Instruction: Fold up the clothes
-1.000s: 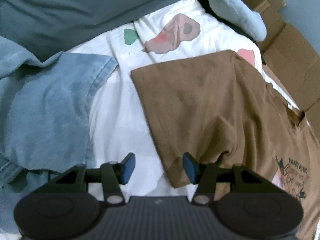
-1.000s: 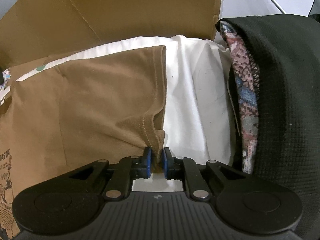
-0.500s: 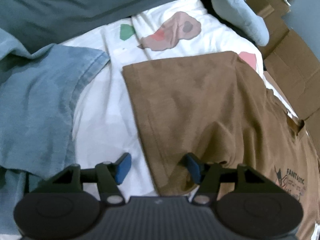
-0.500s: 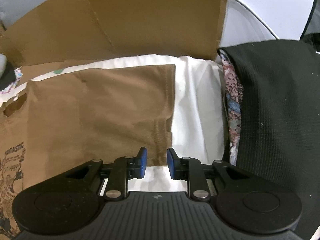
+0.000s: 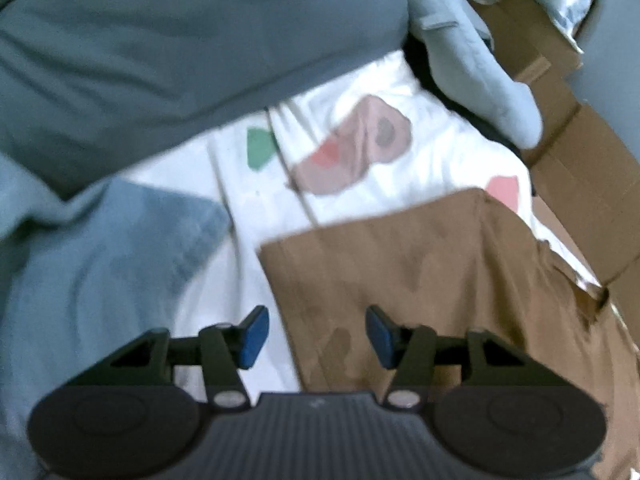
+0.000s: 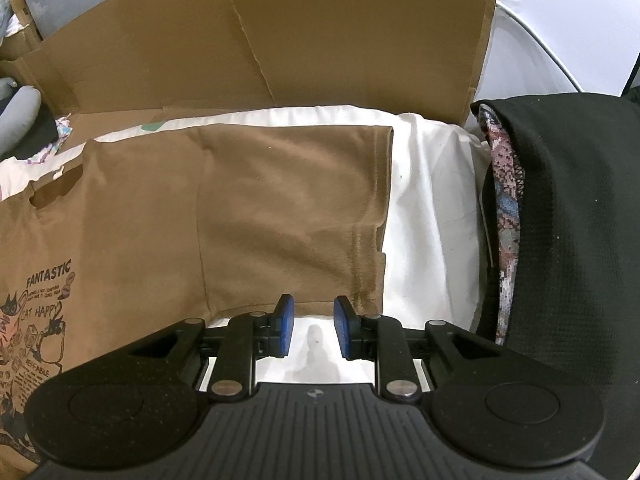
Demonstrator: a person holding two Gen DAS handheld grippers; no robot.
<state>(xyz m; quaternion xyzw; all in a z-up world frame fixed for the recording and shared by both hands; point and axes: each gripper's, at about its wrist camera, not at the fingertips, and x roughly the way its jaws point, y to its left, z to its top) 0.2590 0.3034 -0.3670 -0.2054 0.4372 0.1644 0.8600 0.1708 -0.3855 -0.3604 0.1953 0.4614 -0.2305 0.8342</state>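
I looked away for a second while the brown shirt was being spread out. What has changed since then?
The right claw let go of the brown T-shirt's sleeve hem and drew back; its jaws now stand apart over the white sheet. The left claw shifted, and its jaws are closing with the shirt's edge between them, not gripped. The shirt stayed flat; the blue denim did not move.

A white sheet (image 6: 432, 216) with coloured patches covers the surface. A brown T-shirt (image 6: 280, 208) lies flat on the sheet. Left of the T-shirt lies a blue denim garment (image 5: 100, 264), right of it a black knit garment (image 6: 568, 216). Behind the T-shirt stands cardboard (image 6: 320, 32).
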